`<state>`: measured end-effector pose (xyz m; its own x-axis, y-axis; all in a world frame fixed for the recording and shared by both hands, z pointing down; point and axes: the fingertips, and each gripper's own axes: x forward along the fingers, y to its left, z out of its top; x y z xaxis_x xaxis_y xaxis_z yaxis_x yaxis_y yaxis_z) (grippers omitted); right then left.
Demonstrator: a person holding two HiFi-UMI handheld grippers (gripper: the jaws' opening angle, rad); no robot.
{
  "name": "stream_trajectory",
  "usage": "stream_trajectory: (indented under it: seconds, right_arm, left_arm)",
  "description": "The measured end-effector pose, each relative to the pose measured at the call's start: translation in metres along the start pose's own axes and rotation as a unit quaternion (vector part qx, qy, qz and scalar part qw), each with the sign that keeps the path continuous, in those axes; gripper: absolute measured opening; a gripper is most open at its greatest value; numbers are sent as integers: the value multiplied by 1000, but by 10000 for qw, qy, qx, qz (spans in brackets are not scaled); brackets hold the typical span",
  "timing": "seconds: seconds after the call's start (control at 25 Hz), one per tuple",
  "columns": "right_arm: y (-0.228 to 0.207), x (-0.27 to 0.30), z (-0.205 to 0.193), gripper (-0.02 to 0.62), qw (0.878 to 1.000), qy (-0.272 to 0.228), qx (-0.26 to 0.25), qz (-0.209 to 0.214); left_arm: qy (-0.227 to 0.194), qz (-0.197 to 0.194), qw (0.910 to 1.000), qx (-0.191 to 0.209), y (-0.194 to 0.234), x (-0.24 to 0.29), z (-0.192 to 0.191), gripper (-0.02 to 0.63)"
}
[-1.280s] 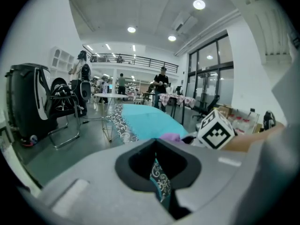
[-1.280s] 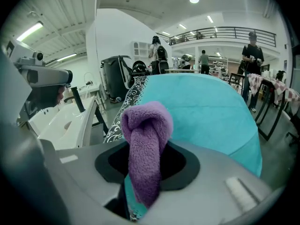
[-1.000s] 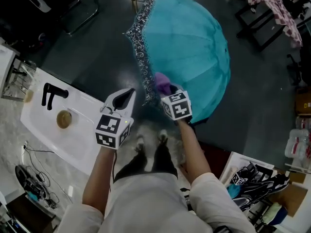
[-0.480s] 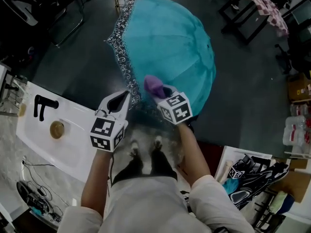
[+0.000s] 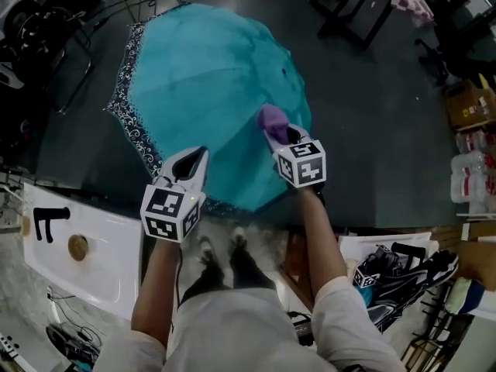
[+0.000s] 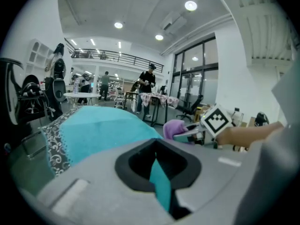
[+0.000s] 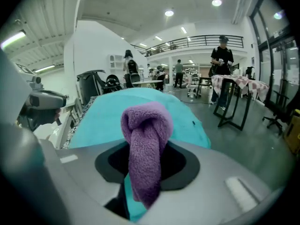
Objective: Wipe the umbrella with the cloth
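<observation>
An open teal umbrella [image 5: 209,91] with a patterned black-and-white border lies on the dark floor. My right gripper [image 5: 288,134] is shut on a bunched purple cloth [image 5: 272,119], which hangs over the canopy's near right part. In the right gripper view the cloth [image 7: 145,135] sticks up between the jaws, with the umbrella [image 7: 140,107] behind it. My left gripper [image 5: 195,158] hovers over the canopy's near edge, shut, with nothing visibly held. The left gripper view shows the umbrella [image 6: 98,125] ahead and the cloth [image 6: 176,127] at the right.
A white sink counter [image 5: 93,246] with a black faucet [image 5: 48,222] runs along the lower left. Black table frames [image 5: 349,10] stand at the upper right. Shoes and bags [image 5: 403,270] lie at the lower right. People stand far off [image 7: 221,60].
Both grippers have travelled further over the umbrella. The right one carried the purple cloth from the patterned border onto the teal canopy. The left one followed beside it.
</observation>
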<state>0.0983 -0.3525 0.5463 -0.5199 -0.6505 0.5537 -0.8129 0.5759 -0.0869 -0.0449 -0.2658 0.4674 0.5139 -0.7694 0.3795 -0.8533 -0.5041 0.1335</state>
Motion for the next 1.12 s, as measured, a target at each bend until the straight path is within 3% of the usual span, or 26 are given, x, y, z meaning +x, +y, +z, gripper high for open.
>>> stream_trajectory:
  seconds: [0.24,0.4,0.56,0.88,1.12]
  right_arm:
    - [-105,30,8,143,9992,-39,275,-301]
    - [-152,62,6,143,9989,-12,360,-287]
    - [-185,94,7,141,9993,20,313,-220]
    - [-214,139,8,143,9995,242,-142,-138]
    - [-195,150,-3,143,9986,391,-346,7]
  left_arm:
    - [121,-279,9990,322,-30,74,17,2]
    - [209,-373,9976,541,-37,118,25,3]
    - [225,-331,9979,508,-37,150,29,3]
    - [365,-223,9976,542,-36,182,19,2]
    - [359,-128,9982,459,-23,176,17,2]
